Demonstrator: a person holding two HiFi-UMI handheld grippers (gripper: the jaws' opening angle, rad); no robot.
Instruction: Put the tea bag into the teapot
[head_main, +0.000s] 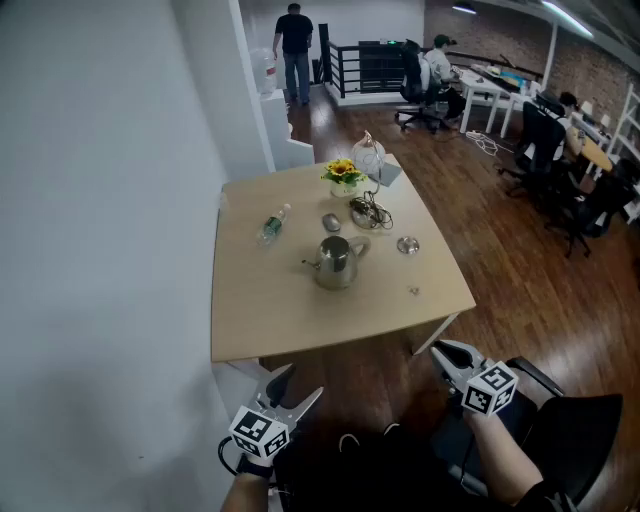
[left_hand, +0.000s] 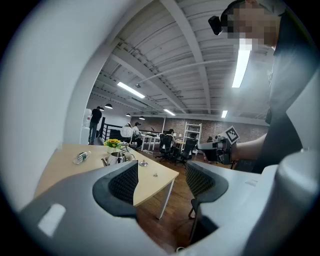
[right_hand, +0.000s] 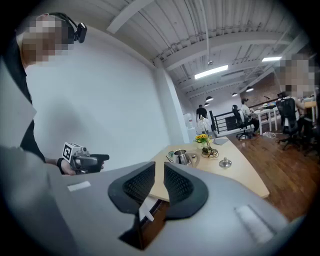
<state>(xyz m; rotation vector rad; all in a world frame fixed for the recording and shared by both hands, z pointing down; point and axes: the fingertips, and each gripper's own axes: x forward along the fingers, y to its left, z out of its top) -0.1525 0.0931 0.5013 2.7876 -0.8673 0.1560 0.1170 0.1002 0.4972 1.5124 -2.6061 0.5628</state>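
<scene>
Both grippers hover short of the table (head_main: 250, 330), off its near edge and over dark wood floor (head_main: 520, 290). The left gripper (left_hand: 162, 177) sits at 7 o'clock from the teapot (head_main: 335, 262) with its jaws spread wide and nothing between them. The right gripper (right_hand: 159, 167) sits at 5 o'clock, its jaws drawn close with a narrow gap and pressing on nothing. A small white strip (right_hand: 146, 210) shows at their root; whether it belongs to the tool cannot be told.

The teapot stands mid-table with its lid (head_main: 407, 244) lying apart at 3 o'clock. A small item (head_main: 414, 290) lies at 4 o'clock, near the table's right edge — too small to confirm as the tea bag.

A bottle (head_main: 272, 223) lies at 10 o'clock and flowers (head_main: 343, 175) stand at 12. A broad band of bare tabletop runs between the teapot and the near edge. The table's left side meets the white wall (head_main: 100, 250); its right side faces open floor — a black chair (head_main: 580, 420) stands beside the right gripper.
</scene>
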